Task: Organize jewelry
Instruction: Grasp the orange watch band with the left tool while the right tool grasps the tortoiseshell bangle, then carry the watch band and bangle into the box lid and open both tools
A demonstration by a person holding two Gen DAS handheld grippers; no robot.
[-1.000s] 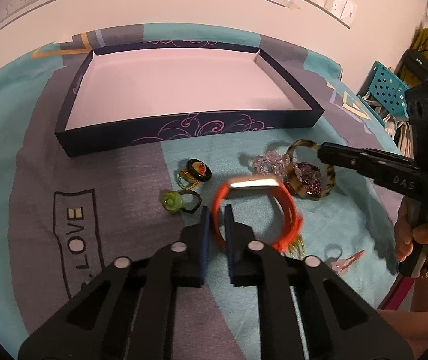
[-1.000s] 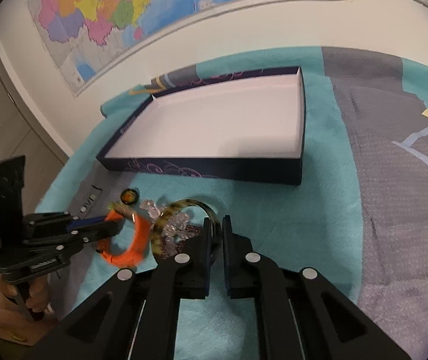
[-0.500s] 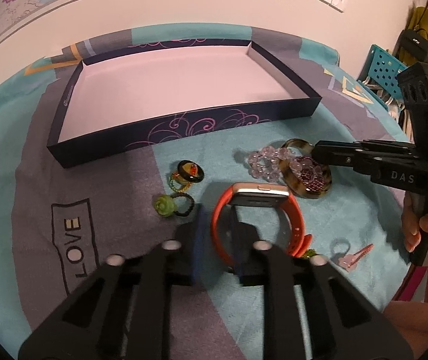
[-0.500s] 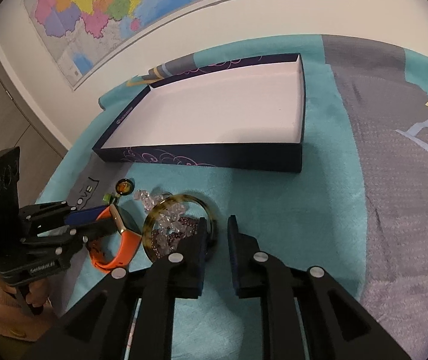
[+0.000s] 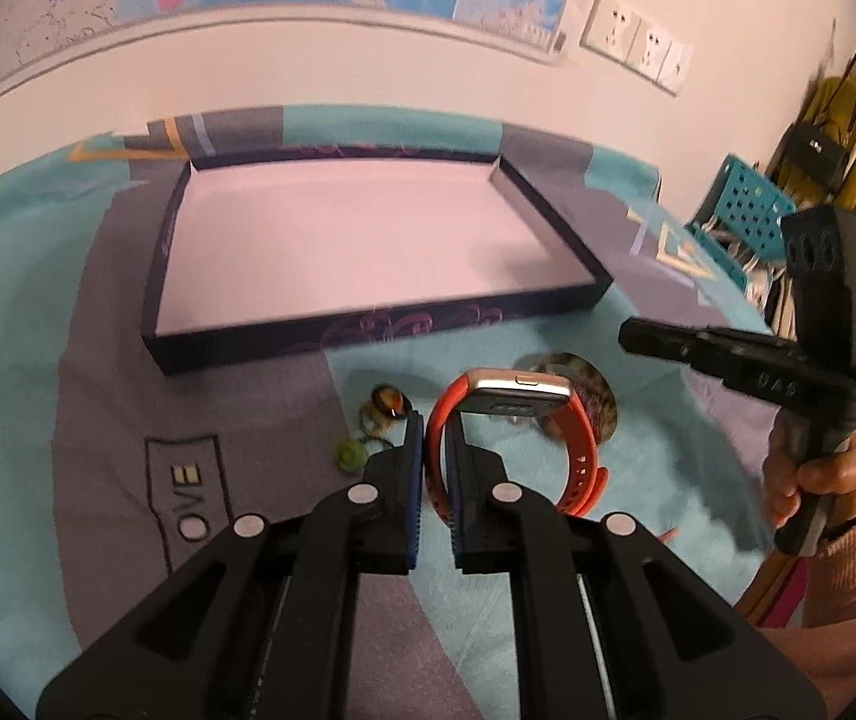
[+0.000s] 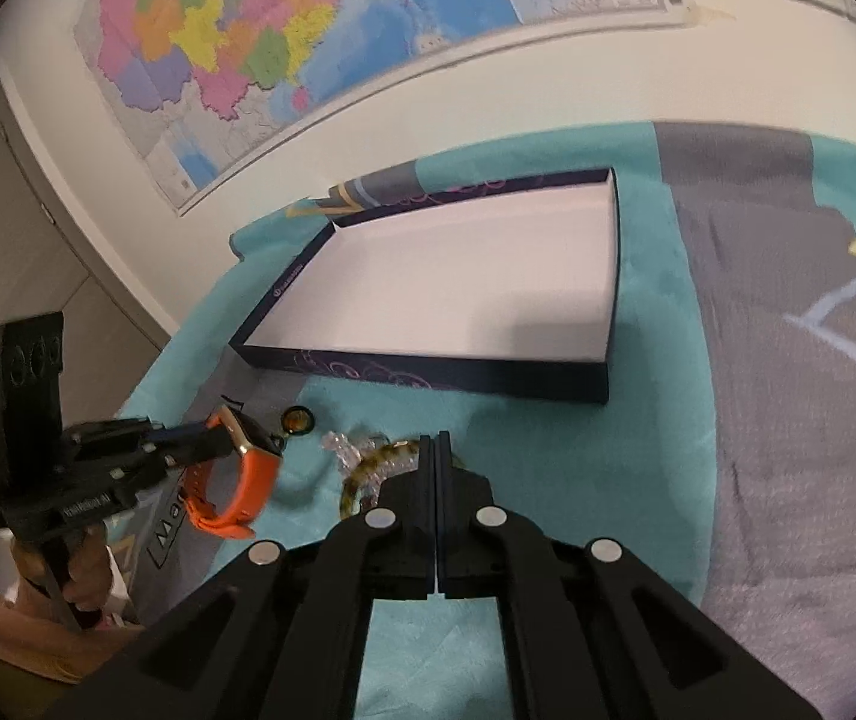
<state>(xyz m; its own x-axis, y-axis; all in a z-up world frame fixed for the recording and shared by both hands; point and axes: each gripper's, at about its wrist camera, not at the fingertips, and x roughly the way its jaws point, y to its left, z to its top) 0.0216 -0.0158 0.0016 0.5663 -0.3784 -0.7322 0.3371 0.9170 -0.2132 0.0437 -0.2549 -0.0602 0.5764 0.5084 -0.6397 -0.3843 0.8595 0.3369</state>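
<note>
Clenched on the strap of the orange silicone-band watch (image 5: 515, 405), the left gripper (image 5: 437, 438) holds it above the teal-and-grey cloth (image 5: 548, 546). Right gripper (image 6: 435, 450) jaws are pressed together, empty, beside the tortoiseshell bangle (image 6: 368, 468), near the dark shallow box (image 6: 428, 369).

Left tool (image 5: 435, 450) clamping orange watch (image 5: 512, 420), dark tray (image 5: 368, 324) beyond

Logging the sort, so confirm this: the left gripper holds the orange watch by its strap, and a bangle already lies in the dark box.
One part is wrong. The left gripper does hold the orange watch by its strap, but the dark box holds nothing, as the right wrist view shows. The bangle is on the cloth, by the right gripper.
</note>
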